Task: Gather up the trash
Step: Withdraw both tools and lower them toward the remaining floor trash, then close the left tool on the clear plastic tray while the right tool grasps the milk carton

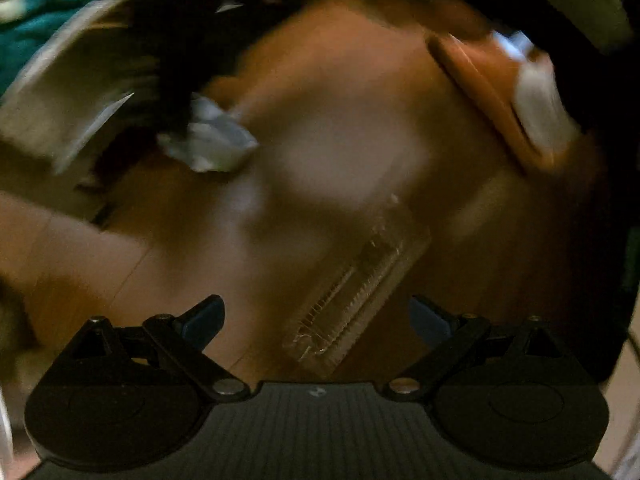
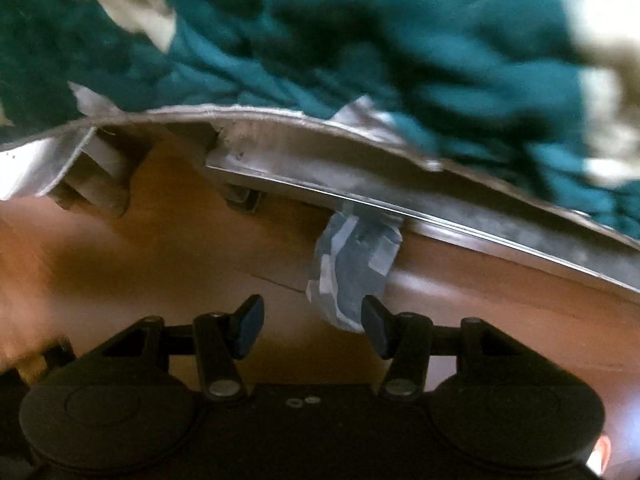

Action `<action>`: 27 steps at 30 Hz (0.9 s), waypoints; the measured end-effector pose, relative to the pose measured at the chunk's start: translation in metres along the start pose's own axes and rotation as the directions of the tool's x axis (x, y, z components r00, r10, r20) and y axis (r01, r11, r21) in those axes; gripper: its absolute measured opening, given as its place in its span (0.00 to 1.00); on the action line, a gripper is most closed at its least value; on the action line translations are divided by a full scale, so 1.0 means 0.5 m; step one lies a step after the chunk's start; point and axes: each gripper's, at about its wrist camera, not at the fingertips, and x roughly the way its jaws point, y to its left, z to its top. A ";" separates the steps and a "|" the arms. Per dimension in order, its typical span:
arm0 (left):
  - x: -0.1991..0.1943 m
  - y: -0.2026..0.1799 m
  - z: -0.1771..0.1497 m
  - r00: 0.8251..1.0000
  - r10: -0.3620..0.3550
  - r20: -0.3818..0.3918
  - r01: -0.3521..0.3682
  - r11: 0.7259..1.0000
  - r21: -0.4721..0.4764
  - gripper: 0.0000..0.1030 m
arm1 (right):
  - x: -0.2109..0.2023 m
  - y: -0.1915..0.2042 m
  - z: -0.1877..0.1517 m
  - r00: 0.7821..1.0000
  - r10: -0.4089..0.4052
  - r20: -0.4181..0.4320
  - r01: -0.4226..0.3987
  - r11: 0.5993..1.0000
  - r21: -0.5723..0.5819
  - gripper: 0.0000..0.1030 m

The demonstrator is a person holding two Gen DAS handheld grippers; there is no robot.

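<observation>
In the blurred left wrist view a clear plastic bottle [image 1: 352,288] lies slantwise on the wooden floor [image 1: 168,264]. My left gripper [image 1: 316,320] hangs over it, open, and the bottle's near end falls between the fingers without the pads pressing on it. A crumpled white paper [image 1: 212,140] lies further off at the left, under a dark blurred shape. In the right wrist view a crumpled bluish-white paper [image 2: 352,268] pokes out from under a grey frame edge [image 2: 320,176]. My right gripper [image 2: 312,328] is open, and its right fingertip [image 2: 376,328] is beside the paper's lower end.
A teal and cream blanket [image 2: 360,40] hangs over the grey frame. A grey foot [image 2: 96,184] of the frame stands on the floor [image 2: 160,264] at the left. An orange-brown object [image 1: 480,84] with a white piece [image 1: 540,108] lies at the upper right of the left view.
</observation>
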 end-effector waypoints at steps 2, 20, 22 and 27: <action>0.030 -0.027 -0.010 1.000 0.014 -0.003 -0.014 0.996 0.091 0.96 | 0.022 0.007 0.005 1.000 -0.030 0.007 0.031 0.999 -0.019 0.52; 0.185 -0.031 -0.020 0.998 0.032 -0.047 -0.026 0.992 0.120 0.77 | 0.175 -0.007 0.038 0.991 -0.122 -0.052 0.123 0.992 0.031 0.42; 0.191 -0.034 -0.019 0.998 0.036 -0.051 -0.029 0.992 0.126 0.72 | 0.183 -0.010 0.041 0.991 -0.121 -0.061 0.123 0.992 0.029 0.41; 0.193 -0.044 -0.014 0.997 0.046 -0.064 -0.037 0.989 0.141 0.61 | 0.191 -0.007 0.038 0.990 -0.124 -0.075 0.124 0.992 0.007 0.16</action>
